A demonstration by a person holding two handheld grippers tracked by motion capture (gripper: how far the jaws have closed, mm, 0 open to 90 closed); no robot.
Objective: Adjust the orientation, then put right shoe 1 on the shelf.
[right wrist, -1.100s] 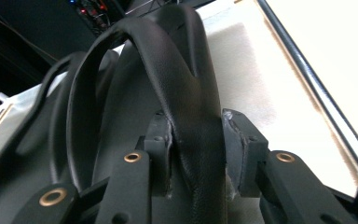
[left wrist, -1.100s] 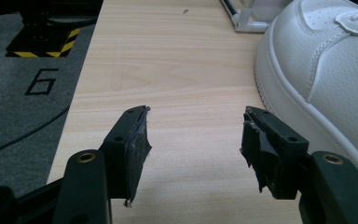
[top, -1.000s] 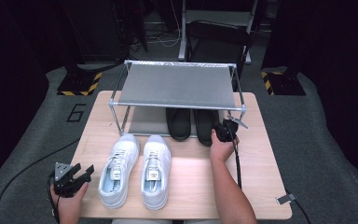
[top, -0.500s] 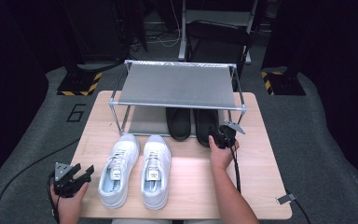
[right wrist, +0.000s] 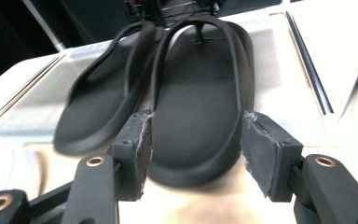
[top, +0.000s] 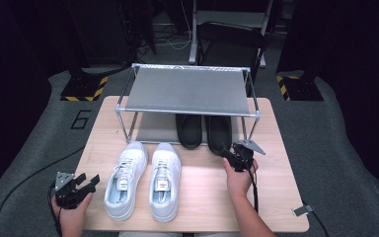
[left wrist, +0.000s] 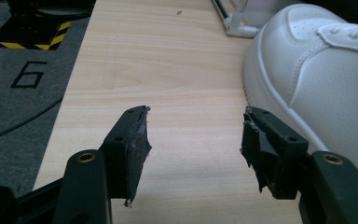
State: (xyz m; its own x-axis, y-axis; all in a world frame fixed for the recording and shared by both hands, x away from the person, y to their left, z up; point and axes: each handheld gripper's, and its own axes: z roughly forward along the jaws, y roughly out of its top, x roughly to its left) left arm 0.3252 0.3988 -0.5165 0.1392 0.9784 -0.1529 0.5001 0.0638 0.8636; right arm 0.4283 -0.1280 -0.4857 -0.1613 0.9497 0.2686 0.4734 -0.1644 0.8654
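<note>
Standing wide, just opened and holding nothing, the right gripper (top: 230,152) faces the black rubber flip-flops (right wrist: 196,98) on the metal rack's (top: 187,89) lower shelf; brushing a heel could drag one sandal askew.

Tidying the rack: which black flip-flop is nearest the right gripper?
The right-hand black flip-flop, its heel just ahead of the right gripper; the other flip-flop lies beside it, farther left.

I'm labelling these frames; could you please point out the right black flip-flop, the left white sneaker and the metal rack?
right black flip-flop (right wrist: 193,126), right gripper view, on its footbed.
left white sneaker (top: 124,180), high view, on its laces.
metal rack (top: 187,91), high view, on its top shelf.
</note>
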